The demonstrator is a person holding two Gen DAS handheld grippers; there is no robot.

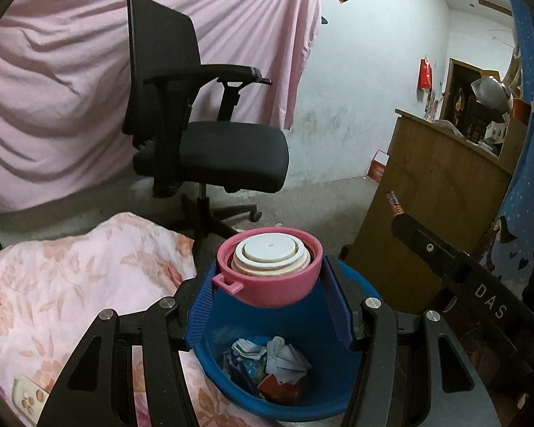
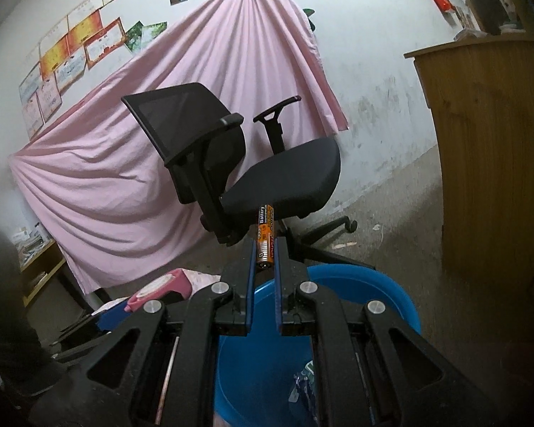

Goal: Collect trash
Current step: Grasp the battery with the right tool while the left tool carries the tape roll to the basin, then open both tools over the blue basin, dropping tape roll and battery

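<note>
A: What is shown beyond the blue basin [image 1: 338,402]?

B: A black office chair [image 1: 210,135] is seen behind it in both views. Only in the left view is crumpled trash [image 1: 267,363] seen inside the basin.

A: And the grippers?

B: Above the basin, a pink lid [image 1: 268,267] is clamped by the left gripper [image 1: 270,297]. An orange battery [image 2: 265,236] is pinched upright over the basin's rim by the narrow right gripper [image 2: 265,249].

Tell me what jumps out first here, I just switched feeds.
A pink lid clamped in the left gripper hangs over the blue basin, which has crumpled trash in it. The right gripper pinches an orange battery above the same basin.
</note>
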